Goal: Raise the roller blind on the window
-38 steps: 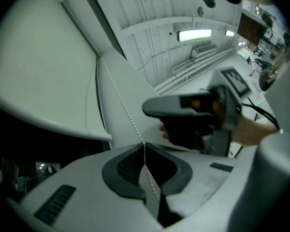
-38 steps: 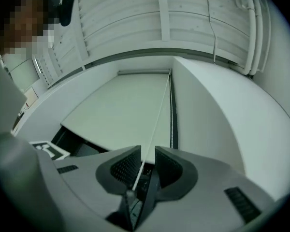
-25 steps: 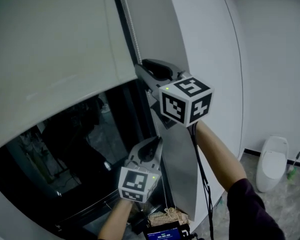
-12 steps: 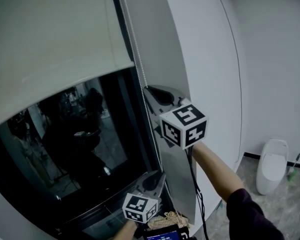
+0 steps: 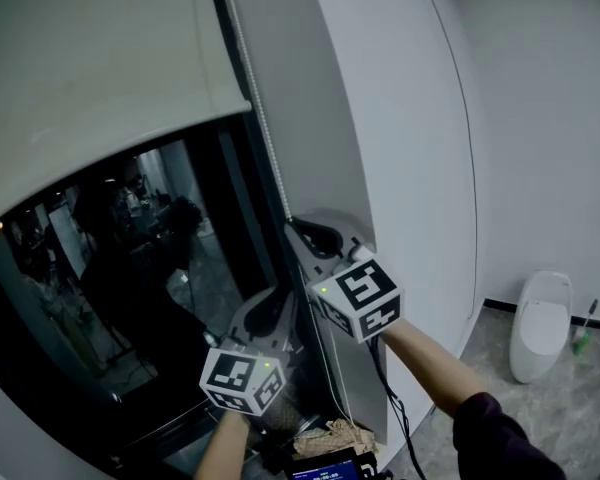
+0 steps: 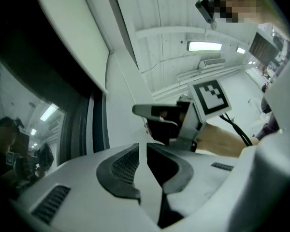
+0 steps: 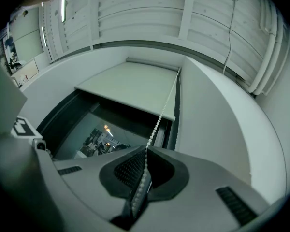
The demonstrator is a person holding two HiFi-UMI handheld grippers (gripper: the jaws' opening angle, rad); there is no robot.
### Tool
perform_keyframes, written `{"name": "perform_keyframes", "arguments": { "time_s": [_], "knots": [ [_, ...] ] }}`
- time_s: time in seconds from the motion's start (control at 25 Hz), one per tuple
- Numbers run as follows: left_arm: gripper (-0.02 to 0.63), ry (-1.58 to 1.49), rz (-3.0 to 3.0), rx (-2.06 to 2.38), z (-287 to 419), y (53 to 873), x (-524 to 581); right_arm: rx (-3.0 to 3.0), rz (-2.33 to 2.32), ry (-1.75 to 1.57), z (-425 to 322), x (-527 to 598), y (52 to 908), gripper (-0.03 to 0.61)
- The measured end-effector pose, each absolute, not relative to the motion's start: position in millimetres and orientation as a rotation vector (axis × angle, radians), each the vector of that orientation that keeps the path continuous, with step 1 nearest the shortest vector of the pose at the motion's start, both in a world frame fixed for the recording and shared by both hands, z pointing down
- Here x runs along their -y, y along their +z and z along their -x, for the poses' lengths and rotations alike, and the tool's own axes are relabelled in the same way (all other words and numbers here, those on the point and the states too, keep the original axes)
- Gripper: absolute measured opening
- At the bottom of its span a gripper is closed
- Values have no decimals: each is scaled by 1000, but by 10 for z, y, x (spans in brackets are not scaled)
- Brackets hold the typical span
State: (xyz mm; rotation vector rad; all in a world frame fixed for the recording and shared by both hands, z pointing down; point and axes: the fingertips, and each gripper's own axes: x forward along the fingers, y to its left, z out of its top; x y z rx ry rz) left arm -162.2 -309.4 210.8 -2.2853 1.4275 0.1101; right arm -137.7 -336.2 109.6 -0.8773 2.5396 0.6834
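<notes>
The pale roller blind covers the top of the dark window, its bottom bar slanting across the glass. A white bead chain runs down the window's right edge. My right gripper is shut on this chain; in the right gripper view the bead chain runs from the blind down between the closed jaws of the right gripper. My left gripper is just below and left of it. The left gripper is shut, and I see no beads between its jaws.
A white wall panel runs along the right of the window. At the far right a white floor-standing fixture is on the tiled floor with a green item beside it. A small lit screen shows at the bottom edge.
My right gripper has come down with the chain, and the blind's bottom edge has risen. My left gripper dropped low, then came back up under the right one.
</notes>
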Motion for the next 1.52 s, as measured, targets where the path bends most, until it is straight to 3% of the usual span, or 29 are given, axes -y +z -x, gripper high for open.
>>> {"name": "perform_keyframes", "arguments": {
  "time_s": [0.48,0.6,0.84,1.0,1.2,1.52],
  "knots": [
    [22,241,2215,-1341,1609,926,3143,-2666,874,684,1506,3279,2025,17],
    [72,220,2202,-1353,1578,666,3267,-2705,867,667,1522,3262,2288,17],
    [92,227,2261,-1365,1532,386,3530,-2734,852,583,1489,3120,2517,17],
    [91,219,2267,-1347,1435,335,3531,-2731,853,594,1487,3118,2599,17],
    [27,226,2202,-1360,1423,313,3477,-2723,864,567,1429,3101,2580,17],
    [18,182,2074,-1389,1447,302,3377,-2736,833,528,1389,3240,2552,18]
  ]
}}
